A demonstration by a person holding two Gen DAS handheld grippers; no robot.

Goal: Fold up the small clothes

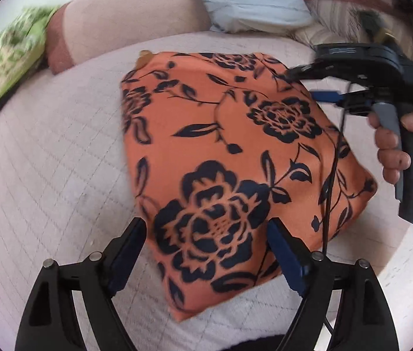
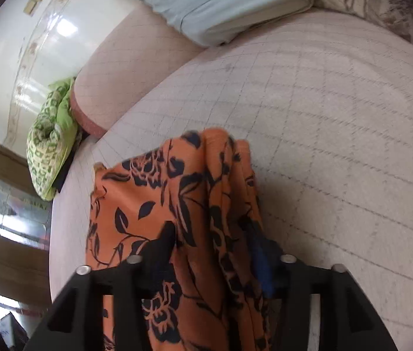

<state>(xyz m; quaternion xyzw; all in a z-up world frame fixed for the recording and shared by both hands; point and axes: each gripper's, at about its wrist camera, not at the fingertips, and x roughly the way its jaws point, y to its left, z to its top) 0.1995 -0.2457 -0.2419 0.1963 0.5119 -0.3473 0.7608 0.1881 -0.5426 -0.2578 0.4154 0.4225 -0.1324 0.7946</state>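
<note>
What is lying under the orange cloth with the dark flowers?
The orange cloth lies on the pale quilted bed cover, which shows all around it. Whether anything else lies under the cloth cannot be seen, because the cloth covers that part.

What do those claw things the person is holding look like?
Each gripper is black plastic with two long fingers, silver round pins at the joints and blue pads on the fingertips. The right gripper has a chunky black body, a grey pistol-style handle with a trigger, and a thin black cable hanging from it.
</note>
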